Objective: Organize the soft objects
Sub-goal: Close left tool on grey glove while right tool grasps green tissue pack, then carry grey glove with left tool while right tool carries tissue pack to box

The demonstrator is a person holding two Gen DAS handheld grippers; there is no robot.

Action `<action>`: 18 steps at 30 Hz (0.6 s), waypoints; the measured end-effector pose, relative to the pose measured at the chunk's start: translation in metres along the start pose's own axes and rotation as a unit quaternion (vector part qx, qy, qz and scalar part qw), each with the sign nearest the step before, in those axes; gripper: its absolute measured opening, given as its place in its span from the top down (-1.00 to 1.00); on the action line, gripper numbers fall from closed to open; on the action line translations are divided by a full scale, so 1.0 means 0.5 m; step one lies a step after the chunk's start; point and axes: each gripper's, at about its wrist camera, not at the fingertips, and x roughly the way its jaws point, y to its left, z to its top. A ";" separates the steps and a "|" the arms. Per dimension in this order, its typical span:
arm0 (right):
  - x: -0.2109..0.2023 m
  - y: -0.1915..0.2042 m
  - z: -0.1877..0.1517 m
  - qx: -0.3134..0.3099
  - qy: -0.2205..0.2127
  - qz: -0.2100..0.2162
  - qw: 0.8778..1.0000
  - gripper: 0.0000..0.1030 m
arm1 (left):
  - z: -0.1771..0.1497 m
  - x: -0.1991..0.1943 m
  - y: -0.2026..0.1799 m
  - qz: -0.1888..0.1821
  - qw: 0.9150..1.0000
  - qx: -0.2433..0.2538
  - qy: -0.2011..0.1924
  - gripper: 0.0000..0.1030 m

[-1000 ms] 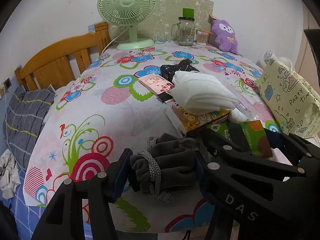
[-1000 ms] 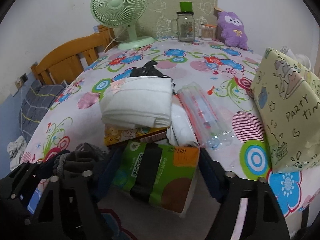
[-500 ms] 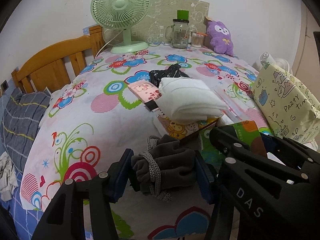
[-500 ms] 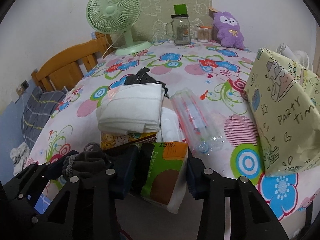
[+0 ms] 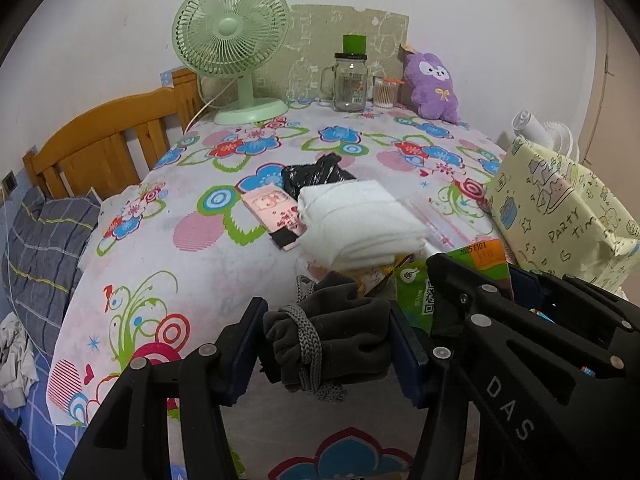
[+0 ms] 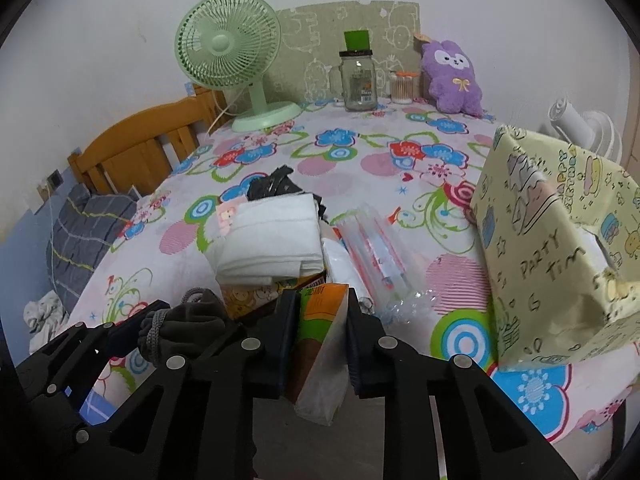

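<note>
Both tools have lifted since a second ago: the right gripper [image 6: 322, 334], jaws just closing, now squeezes the green-and-orange soft tissue pack [image 6: 320, 344] above the flowered tablecloth [image 6: 344, 160], while the left gripper [image 5: 326, 346] stays clamped on the bundled grey knit gloves [image 5: 332, 334], presumably for carrying away together.

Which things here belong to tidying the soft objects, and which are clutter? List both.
Job:
- grey drawstring pouch, in left gripper
- green tissue pack, squeezed in right gripper
- folded white towel
- patterned storage box

Lying about:
- green fan
- glass jar
- purple plush
</note>
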 end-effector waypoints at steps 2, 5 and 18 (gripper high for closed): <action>-0.010 -0.003 0.006 0.000 -0.007 -0.001 1.000 0.52 | 0.007 -0.008 -0.005 0.000 1.000 0.000 -0.005 -0.17; -0.028 -0.007 0.016 -0.001 -0.018 -0.005 1.000 0.52 | 0.017 -0.022 -0.015 0.002 1.000 0.002 -0.015 -0.17; -0.100 -0.024 0.069 -0.018 -0.051 -0.022 0.998 0.52 | 0.068 -0.076 -0.053 0.013 0.999 -0.002 -0.046 -0.17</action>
